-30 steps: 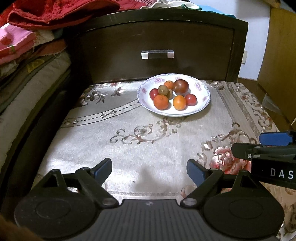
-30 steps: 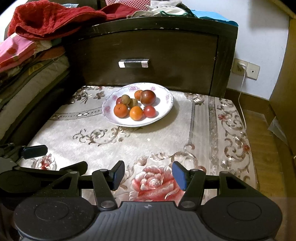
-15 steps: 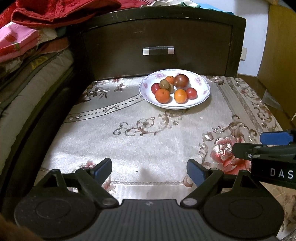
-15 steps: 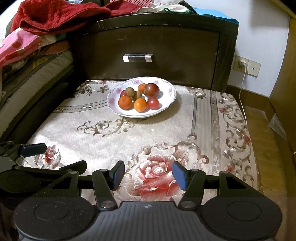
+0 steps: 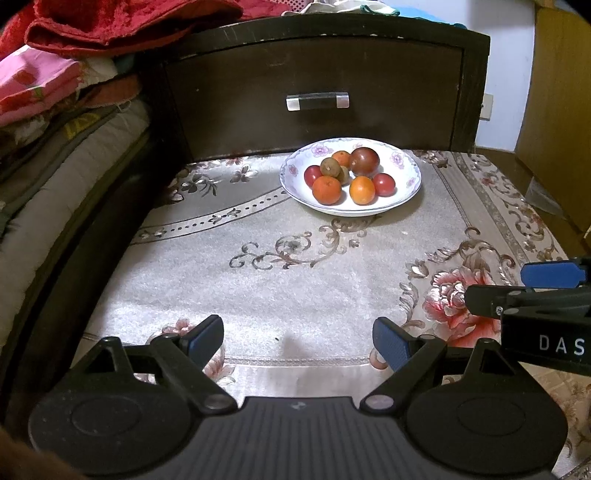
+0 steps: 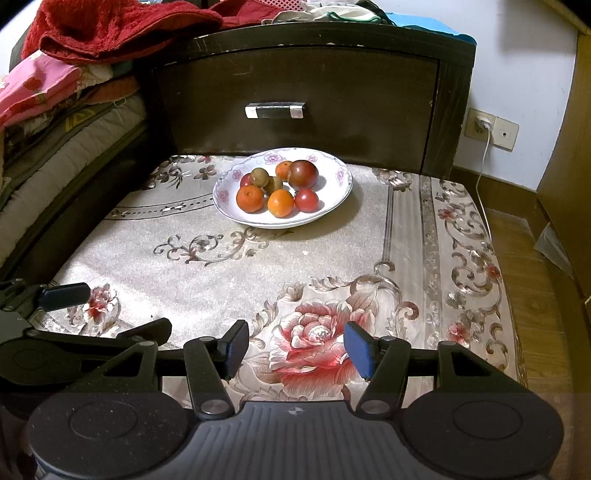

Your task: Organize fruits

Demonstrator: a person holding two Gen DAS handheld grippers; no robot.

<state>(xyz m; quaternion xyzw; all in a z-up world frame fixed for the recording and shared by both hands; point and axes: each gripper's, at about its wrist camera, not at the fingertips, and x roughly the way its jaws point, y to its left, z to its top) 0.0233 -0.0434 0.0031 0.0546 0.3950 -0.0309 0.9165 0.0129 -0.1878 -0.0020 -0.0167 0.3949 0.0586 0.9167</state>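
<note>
A white flowered plate stands at the back of the cloth-covered surface. It holds several fruits: oranges, small red tomatoes, a dark red-brown fruit and brown kiwi-like fruits. My left gripper is open and empty, low over the front of the cloth. My right gripper is open and empty over the red rose pattern, to the right of the left one.
A dark wooden drawer front with a clear handle rises just behind the plate. Stacked bedding and a red towel lie at the left. A wall socket with a cable and wooden floor are at the right.
Both grippers have pulled back and risen from the plate, so it looks smaller and farther away. Both stay open and empty.
</note>
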